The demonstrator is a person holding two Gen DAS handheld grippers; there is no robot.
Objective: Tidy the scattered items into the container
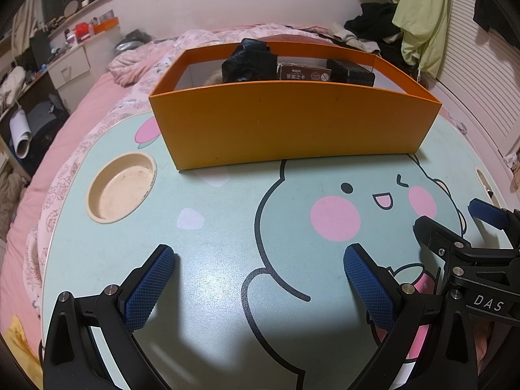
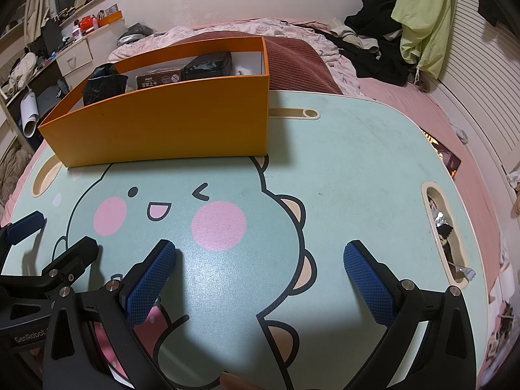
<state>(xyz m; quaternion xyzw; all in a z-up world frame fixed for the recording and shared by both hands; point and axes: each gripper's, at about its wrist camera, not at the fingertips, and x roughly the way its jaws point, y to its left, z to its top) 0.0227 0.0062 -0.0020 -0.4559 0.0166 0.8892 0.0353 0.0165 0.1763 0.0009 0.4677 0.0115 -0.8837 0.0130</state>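
Observation:
An orange open-top box (image 1: 292,123) stands at the back of the mint cartoon lap table (image 1: 211,227). Inside it I see a crumpled black bag (image 1: 247,61), a brown card box (image 1: 304,72) and a black case (image 1: 349,71). My left gripper (image 1: 258,260) hovers open over the table's front, nothing between its blue pads. My right gripper (image 2: 260,253) is open and empty too, beside the left gripper (image 2: 60,234). The right gripper (image 1: 451,217) shows at the right edge of the left wrist view. In the right wrist view the box (image 2: 162,130) is at the back left.
A round cup recess (image 1: 122,187) is sunk in the table's left side. A long slot (image 2: 445,237) at the right edge holds wrappers. The table rests on a pink bed (image 1: 81,113). Clothes (image 2: 380,45) pile at the back right; a cluttered desk (image 1: 65,61) stands left.

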